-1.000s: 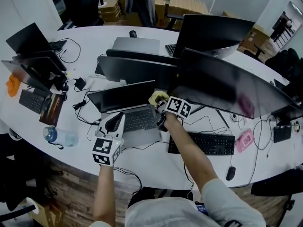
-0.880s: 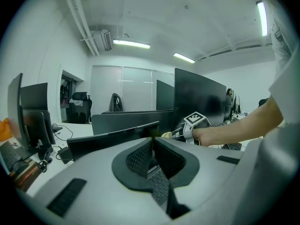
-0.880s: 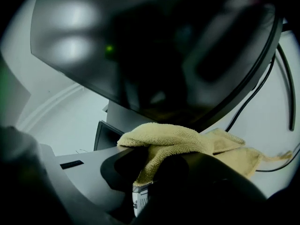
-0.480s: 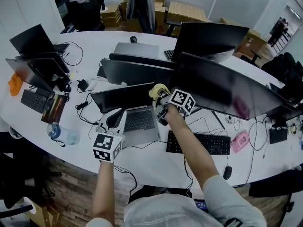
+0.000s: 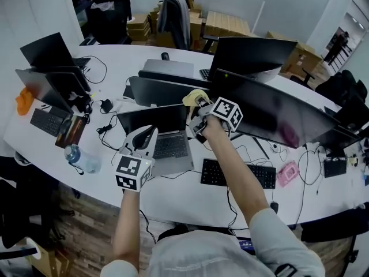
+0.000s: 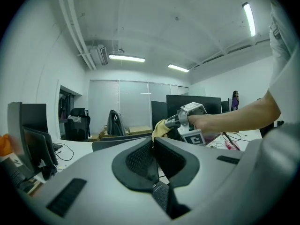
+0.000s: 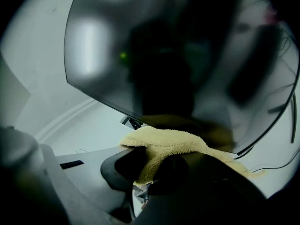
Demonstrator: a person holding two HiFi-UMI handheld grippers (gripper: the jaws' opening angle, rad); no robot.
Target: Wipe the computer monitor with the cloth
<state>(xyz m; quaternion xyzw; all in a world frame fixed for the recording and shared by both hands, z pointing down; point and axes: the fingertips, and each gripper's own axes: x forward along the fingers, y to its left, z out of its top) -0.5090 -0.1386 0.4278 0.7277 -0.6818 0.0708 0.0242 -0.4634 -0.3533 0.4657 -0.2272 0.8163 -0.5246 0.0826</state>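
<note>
A wide dark monitor stands on the white desk, right of centre; in the right gripper view its glossy screen fills the frame. My right gripper is shut on a yellow cloth at the monitor's left edge. The cloth bunches between the jaws just below the screen's lower border. My left gripper hovers over the open laptop, jaws together and empty. From the left gripper view I see the right gripper holding the cloth.
A black keyboard lies right of the laptop, with a pink object and cables beyond. More monitors and laptops crowd the back and left. A water bottle lies near the front left edge of the desk.
My right gripper has carried the cloth up and away from me, to the monitor's left edge. The left gripper has shifted only a little.
</note>
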